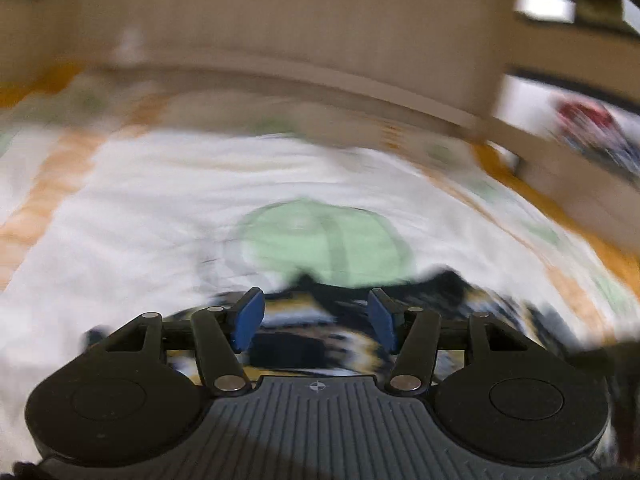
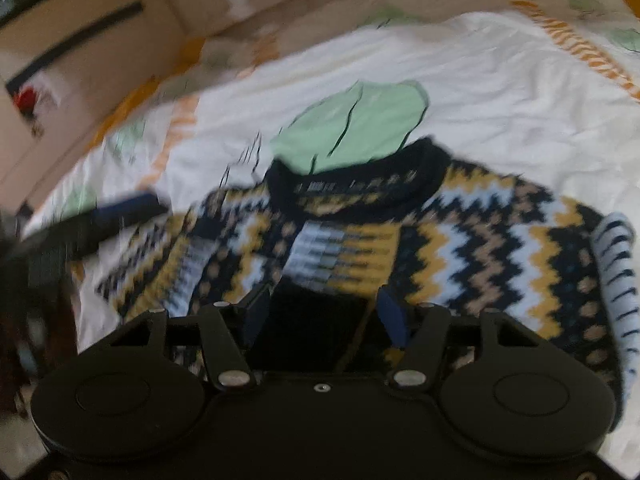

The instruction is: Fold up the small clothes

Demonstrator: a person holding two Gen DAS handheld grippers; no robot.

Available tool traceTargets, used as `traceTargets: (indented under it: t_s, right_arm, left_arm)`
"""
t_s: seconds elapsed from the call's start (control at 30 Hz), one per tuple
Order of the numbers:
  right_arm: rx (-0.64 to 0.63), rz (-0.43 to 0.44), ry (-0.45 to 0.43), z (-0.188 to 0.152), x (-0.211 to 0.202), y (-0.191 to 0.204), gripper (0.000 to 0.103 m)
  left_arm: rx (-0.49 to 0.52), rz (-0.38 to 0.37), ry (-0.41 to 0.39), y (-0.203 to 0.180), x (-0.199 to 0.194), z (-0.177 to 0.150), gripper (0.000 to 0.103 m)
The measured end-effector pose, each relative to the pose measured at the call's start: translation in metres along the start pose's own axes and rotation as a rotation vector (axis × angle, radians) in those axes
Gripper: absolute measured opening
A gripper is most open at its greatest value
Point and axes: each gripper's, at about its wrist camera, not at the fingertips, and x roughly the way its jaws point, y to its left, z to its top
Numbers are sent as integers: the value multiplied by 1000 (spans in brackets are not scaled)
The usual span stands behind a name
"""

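Note:
A small knitted sweater (image 2: 460, 236) with black, yellow, white and tan zigzags lies spread on a white bedsheet (image 2: 480, 80), its black collar (image 2: 360, 188) pointing away from me. My right gripper (image 2: 324, 312) is open and empty just above the sweater's lower middle. In the blurred left wrist view my left gripper (image 1: 316, 320) is open and empty over the sweater's upper edge (image 1: 320, 332). The left gripper also shows in the right wrist view (image 2: 120, 212) at the sweater's left side.
The sheet has a green patch (image 2: 360, 120) just beyond the collar, also in the left wrist view (image 1: 320, 236), and orange striped borders (image 2: 580, 44). A beige headboard (image 1: 280, 32) stands behind the bed. Beige furniture (image 2: 80, 40) stands at the left.

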Motion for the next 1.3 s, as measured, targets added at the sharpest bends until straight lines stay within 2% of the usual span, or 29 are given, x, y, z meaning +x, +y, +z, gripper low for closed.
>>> traceTargets:
  t_s: [0.1,0.17,0.23,0.3,0.4,0.5,0.53,0.6,0.63,0.73,0.77,0.83,0.9,1.0,1.1,1.2,1.3]
  right_arm:
    - [-26,-19,40,-5,7,3,64]
    - [-24,-4,53,-7,10,4,56]
    - [-40,-11,60,-9,13,7,26]
    - [-68,-14,50,-10,13,11,12]
    - [-120,22,-54,-3,-6,20,10]
    - [-192,79,-258,7,-47,28,10]
    - [-194,84,-314,10,-60,26,10]
    - [-166,48,-351,15,-70,14,10]
    - [-140,-9,-327,17,-69,3,10]
    - [-71,-221,-182,16,-46,-24,10]
    - [-40,-252,-132,14,-37,-33,10]
    - [10,-258,-82,13,-28,-42,10]
    - [4,-258,-85,13,-26,-39,10]
    - [-41,-229,-157,16,-39,-29,10]
    - [-67,-286,-244,19,-55,-27,10]
    - [-7,-364,-166,20,-45,-42,10]
    - [60,-367,-58,14,-25,-58,12]
  left_arm:
    - [-152,105,7,35,1,9,56]
    - [-212,175,8,52,0,12,56]
    - [-246,216,20,63,1,14,56]
    - [-274,231,19,71,0,17,56]
    - [-292,250,1,77,-6,22,56]
    - [-289,266,-10,81,-11,25,57]
    - [-286,268,-9,81,-12,25,57]
    - [-278,273,2,80,-12,24,57]
    - [-273,277,12,79,-11,23,57]
    - [-258,277,54,78,-1,19,57]
    - [-253,272,67,78,2,17,57]
    - [-242,264,93,76,6,15,57]
    - [-232,251,117,75,9,13,57]
    - [-226,238,134,75,10,10,58]
    - [-225,240,135,75,8,9,58]
    - [-225,240,150,75,11,8,59]
    - [-224,223,190,75,17,5,59]
